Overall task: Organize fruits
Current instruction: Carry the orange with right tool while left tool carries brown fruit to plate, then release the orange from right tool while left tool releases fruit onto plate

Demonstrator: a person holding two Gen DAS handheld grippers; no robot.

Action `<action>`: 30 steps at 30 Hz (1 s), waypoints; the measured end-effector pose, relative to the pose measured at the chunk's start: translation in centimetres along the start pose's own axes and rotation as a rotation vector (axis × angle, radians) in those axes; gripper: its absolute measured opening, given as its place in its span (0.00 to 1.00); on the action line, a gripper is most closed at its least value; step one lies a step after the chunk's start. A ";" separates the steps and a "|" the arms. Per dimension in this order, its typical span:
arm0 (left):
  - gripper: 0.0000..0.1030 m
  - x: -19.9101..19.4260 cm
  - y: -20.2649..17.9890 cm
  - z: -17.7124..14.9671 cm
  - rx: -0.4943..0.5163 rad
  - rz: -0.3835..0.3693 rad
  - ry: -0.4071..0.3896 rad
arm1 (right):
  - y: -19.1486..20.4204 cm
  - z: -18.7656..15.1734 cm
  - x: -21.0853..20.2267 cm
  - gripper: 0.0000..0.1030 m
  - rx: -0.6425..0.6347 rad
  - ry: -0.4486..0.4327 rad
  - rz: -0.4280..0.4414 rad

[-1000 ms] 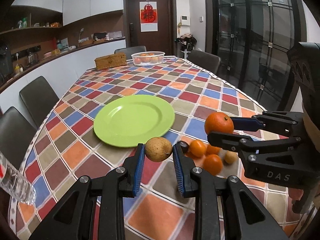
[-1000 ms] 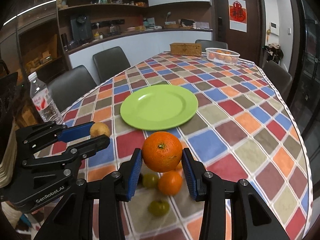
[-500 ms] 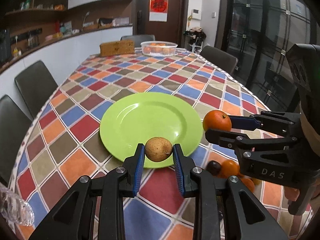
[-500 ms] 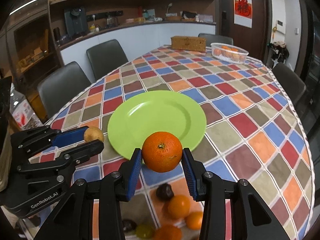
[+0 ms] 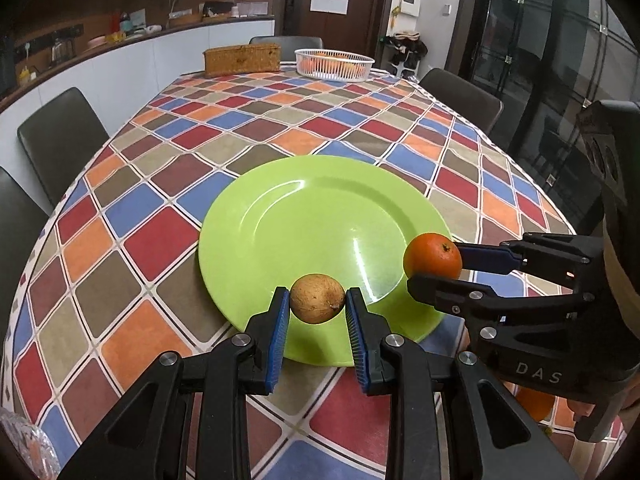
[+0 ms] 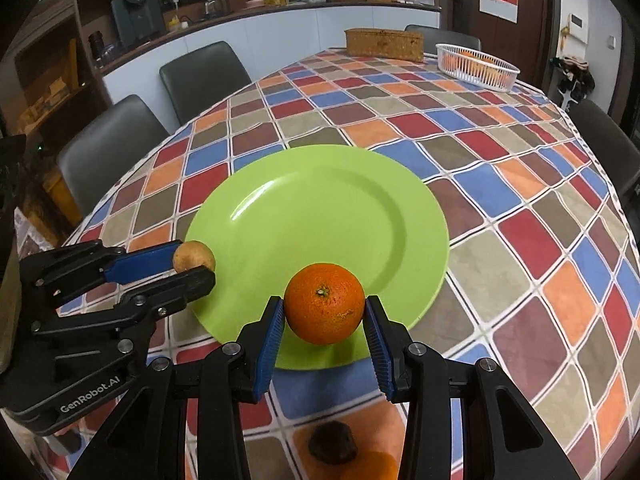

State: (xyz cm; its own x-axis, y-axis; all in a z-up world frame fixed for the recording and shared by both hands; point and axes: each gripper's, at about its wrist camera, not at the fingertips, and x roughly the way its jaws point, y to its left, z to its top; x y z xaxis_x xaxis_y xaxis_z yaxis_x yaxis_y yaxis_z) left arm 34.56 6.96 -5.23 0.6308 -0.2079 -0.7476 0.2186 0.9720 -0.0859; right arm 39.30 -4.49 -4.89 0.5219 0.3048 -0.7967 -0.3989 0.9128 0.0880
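1. As you look through the left wrist view, your left tongs [image 5: 318, 306] sit at lower centre, pinching a brown round fruit [image 5: 317, 298] between the blue pads.
2. That fruit is held above the near rim of the green plate [image 5: 312, 216], which occupies the middle of the frame on the checkered worktop [image 5: 160, 184].
3. Your right tongs [image 5: 434, 264] enter from the right edge of the same view, pinching an orange [image 5: 432, 255] over the plate's right rim.
4. From the right wrist view, the right tongs [image 6: 325, 314] appear at lower centre, with the orange [image 6: 324, 303] clamped between both pads above the near edge of the green plate [image 6: 320, 200].
5. The left tongs [image 6: 188, 266] reach in from the left edge of this view, with the brown round fruit [image 6: 194, 256] at the plate's left rim.
6. At the bottom centre of the right wrist view, a dark fruit [image 6: 332, 447] lies on the worktop [image 6: 520, 240], touching a partly hidden orange fruit [image 6: 376, 465].
7. At the upper right of that view, a white basket [image 6: 476, 66] holding orange fruit stands beside a woven box [image 6: 384, 45] at the far end.
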 end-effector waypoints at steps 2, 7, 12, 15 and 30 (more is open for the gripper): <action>0.29 0.1 0.1 -0.1 -0.004 0.009 0.003 | 0.2 0.1 0.3 0.40 -0.004 0.004 0.001; 0.38 -1.0 -0.2 -0.4 0.001 0.040 -0.021 | 0.2 0.0 -0.1 0.43 0.004 -0.012 -0.016; 0.38 -2.8 -0.7 -1.2 0.001 0.041 -0.042 | 0.2 -0.8 -2.0 0.43 0.006 -0.037 -0.020; 0.38 -4.3 -1.6 -2.0 0.017 0.043 -0.058 | 0.3 -1.5 -3.7 0.43 0.008 -0.064 -0.026; 0.46 -12.3 -6.2 -5.6 0.123 0.050 -0.179 | 1.8 -7.2 -11.4 0.43 0.022 -0.169 -0.022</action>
State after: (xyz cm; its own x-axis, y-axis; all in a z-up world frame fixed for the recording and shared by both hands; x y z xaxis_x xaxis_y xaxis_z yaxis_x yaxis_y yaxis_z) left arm 21.25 4.06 0.80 0.7631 -0.1862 -0.6189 0.2660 0.9632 0.0382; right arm 27.20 -8.29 0.04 0.6507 0.3241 -0.6867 -0.3702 0.9250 0.0858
